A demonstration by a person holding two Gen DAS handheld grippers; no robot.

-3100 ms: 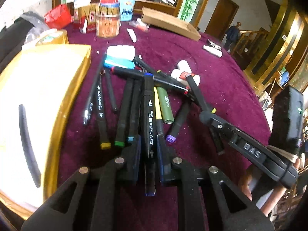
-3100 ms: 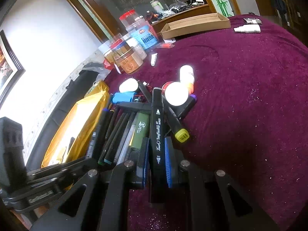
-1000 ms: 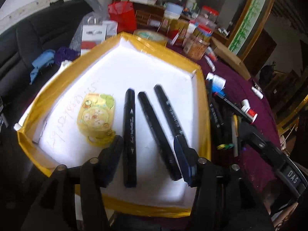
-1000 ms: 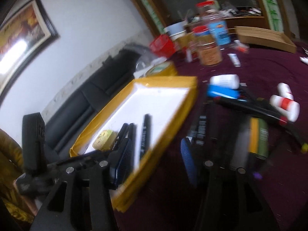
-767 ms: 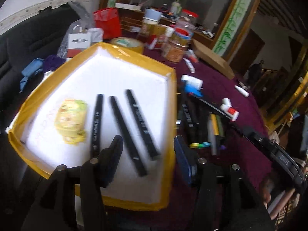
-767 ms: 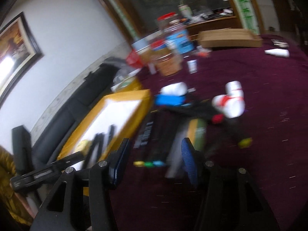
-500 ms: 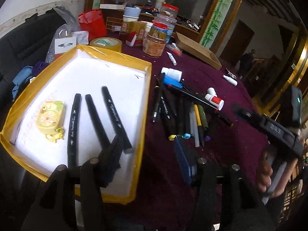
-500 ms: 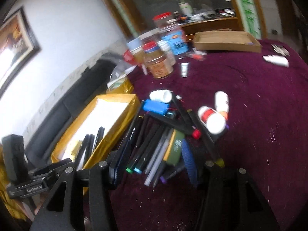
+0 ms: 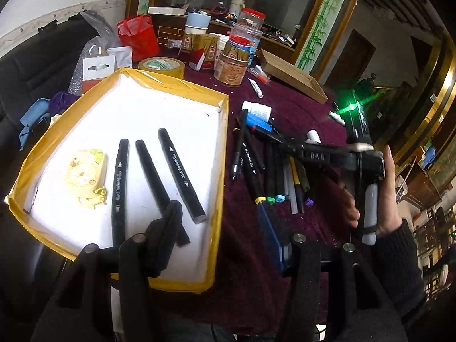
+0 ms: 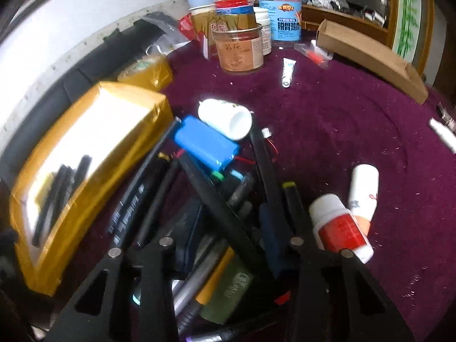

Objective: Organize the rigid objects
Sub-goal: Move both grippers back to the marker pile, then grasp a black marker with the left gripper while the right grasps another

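Note:
A yellow-rimmed white tray holds three black markers and a yellow sticker charm. My left gripper is open and empty over the tray's near right rim. A pile of pens and markers lies right of the tray on the purple cloth. My right gripper is open, low over that pile, with a long black marker between its fingers, not clamped. It shows in the left wrist view above the pile. The tray also shows in the right wrist view.
A blue block, a white tub and two pill bottles lie around the pile. Jars, a tape roll, a red bag and a flat cardboard box stand further back.
The left gripper has drawn back from the tray, open and empty. The right gripper has swung from the tray side and come down low over the pen pile.

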